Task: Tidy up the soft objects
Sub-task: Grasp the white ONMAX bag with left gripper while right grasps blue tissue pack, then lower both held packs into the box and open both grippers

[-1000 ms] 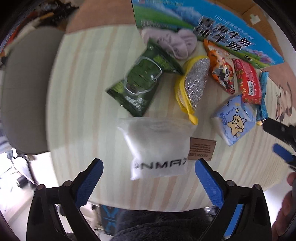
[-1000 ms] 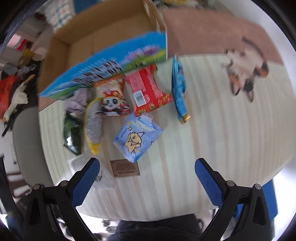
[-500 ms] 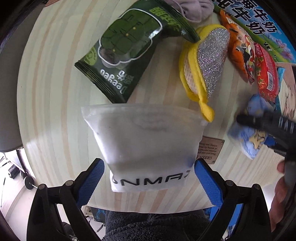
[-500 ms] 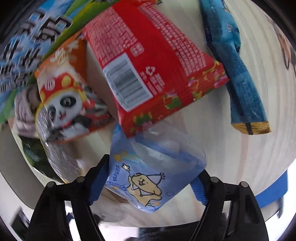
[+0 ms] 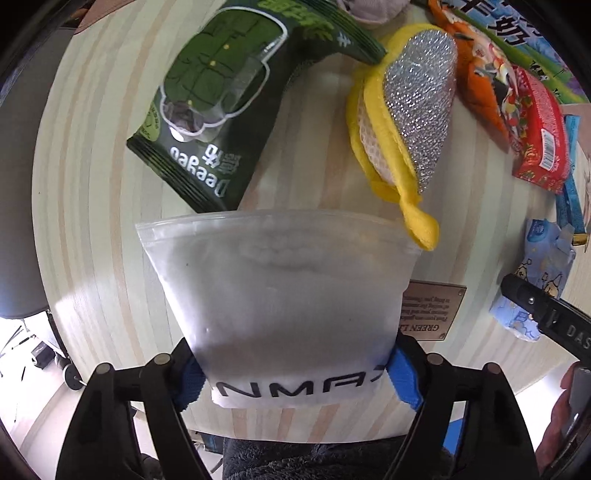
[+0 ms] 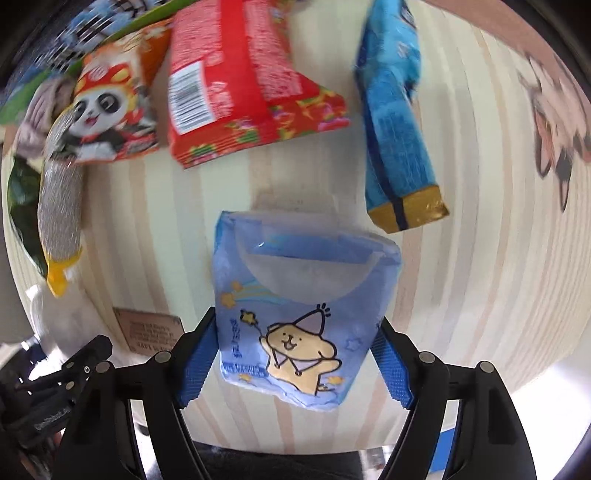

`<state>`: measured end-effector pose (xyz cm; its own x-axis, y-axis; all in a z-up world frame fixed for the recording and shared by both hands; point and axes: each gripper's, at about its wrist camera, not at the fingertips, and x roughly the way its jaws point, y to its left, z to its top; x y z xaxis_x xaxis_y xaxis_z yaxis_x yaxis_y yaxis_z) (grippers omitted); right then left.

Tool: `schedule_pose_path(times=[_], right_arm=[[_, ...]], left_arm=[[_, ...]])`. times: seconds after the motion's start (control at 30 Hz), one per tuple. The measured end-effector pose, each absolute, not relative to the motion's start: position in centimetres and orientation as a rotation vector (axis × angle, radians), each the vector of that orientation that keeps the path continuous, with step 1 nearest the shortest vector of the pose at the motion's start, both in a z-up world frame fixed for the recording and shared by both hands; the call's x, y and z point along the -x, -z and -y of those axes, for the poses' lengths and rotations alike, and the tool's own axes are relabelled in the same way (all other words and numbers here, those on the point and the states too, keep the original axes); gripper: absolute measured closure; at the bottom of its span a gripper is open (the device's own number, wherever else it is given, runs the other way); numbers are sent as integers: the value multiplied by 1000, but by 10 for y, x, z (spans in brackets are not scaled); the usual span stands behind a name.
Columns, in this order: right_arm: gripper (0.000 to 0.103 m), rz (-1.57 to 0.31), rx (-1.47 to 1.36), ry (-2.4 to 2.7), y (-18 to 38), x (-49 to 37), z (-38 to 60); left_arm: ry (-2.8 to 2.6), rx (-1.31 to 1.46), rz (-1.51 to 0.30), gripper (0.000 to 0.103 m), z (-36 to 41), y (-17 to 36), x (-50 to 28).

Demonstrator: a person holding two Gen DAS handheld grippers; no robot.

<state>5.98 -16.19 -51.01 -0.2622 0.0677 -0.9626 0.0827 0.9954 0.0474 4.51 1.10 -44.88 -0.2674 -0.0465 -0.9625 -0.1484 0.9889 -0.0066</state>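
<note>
Frosted zip bag (image 5: 280, 291) ×1 in left tongs (image 5: 295, 376) | blue tissue pack (image 6: 299, 314) ×1 in right tongs (image 6: 295, 365)

Striped table (image 5: 92, 229) w/ snack packs (image 6: 236, 88) (sponge (image 5: 410, 118) too)

A round table (image 5: 92, 229) with a pale, striped wood-grain top fills both views. Beyond its far edge lies a brown surface (image 6: 491, 18) bearing a cartoon cat picture (image 6: 557, 125). A grey chair (image 5: 18, 184) stands at the table's left side, and bright daylight falls on the light floor (image 5: 33, 402) below.
</note>
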Motion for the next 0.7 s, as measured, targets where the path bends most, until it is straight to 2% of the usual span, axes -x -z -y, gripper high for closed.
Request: schedule_pose_path(times=[0.07, 0.1, 0.13, 0.23, 0.47, 0.7], right_arm=[[26, -1827, -133, 11, 527, -57, 158], [38, -1822, -141, 7, 528, -55, 160], [45, -1814, -139, 11, 533, -53, 159], [55, -1789, -163, -20, 545, -44, 154], [57, -1726, -203, -156, 537, -26, 144], [57, -1588, -238, -302, 462, -47, 138]], left_arm=[[-108, 143, -1818, 29, -10, 442, -31], [-112, 143, -1803, 29, -9, 438, -23], [-110, 146, -1791, 30, -6, 433, -17], [-96, 154, -1759, 31, -3, 414, 6], [-15, 182, -1654, 31, 33, 344, 46], [110, 183, -1528, 31, 54, 256, 7]])
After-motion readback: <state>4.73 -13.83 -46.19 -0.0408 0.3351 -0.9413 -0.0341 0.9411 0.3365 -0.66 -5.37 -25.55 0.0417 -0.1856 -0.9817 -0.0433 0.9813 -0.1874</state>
